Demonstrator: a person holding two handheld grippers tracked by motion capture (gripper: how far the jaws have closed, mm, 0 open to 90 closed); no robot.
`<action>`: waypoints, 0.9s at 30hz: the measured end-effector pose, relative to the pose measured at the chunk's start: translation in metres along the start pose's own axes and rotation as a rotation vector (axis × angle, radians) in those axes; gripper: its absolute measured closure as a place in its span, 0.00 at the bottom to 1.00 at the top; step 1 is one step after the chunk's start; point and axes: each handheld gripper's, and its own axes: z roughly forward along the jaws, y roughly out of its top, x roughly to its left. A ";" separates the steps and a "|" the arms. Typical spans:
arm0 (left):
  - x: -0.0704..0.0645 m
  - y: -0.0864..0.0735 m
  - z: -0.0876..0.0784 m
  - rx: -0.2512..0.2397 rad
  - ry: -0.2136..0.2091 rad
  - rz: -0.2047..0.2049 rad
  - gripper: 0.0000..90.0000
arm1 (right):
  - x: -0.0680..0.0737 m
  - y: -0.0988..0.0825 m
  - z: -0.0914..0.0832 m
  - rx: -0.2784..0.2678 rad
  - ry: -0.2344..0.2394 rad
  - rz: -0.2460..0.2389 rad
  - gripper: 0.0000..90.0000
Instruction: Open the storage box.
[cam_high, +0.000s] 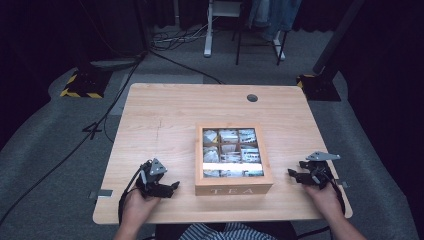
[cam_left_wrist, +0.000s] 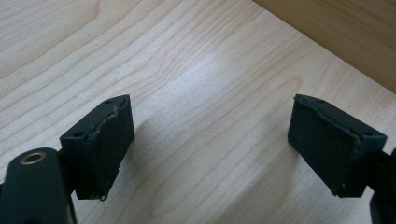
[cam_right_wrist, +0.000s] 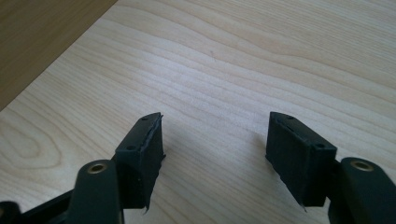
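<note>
A wooden tea box (cam_high: 233, 186) marked TEA stands near the front middle of the table, its window lid shut over several compartments of tea bags. To its left my left gripper (cam_high: 174, 185) rests low over the tabletop, pointing at the box, jaws wide open with bare wood between them (cam_left_wrist: 210, 144). A corner of the box side (cam_left_wrist: 345, 32) lies at the upper right of the left gripper view. On the other side my right gripper (cam_high: 291, 173) also points at the box, open and empty (cam_right_wrist: 215, 149). The box side (cam_right_wrist: 42, 37) appears at the upper left of the right gripper view.
The light wooden table (cam_high: 165, 115) has a round cable hole (cam_high: 252, 98) at the back right. Beyond it stand a white desk leg (cam_high: 208, 30), a chair (cam_high: 260, 35) and stands with yellow-black bases (cam_high: 82, 85). Cables run over the grey floor at the left.
</note>
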 end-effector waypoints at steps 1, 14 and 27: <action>0.001 0.000 0.000 -0.004 0.000 -0.005 0.17 | 0.000 0.000 -0.001 0.003 -0.002 0.000 0.44; 0.004 0.001 0.002 -0.015 0.022 -0.028 0.17 | 0.000 -0.002 -0.022 -0.068 0.033 0.032 0.46; 0.003 0.000 0.002 -0.017 0.025 -0.032 0.17 | 0.019 0.007 -0.047 -0.185 0.120 -0.008 0.46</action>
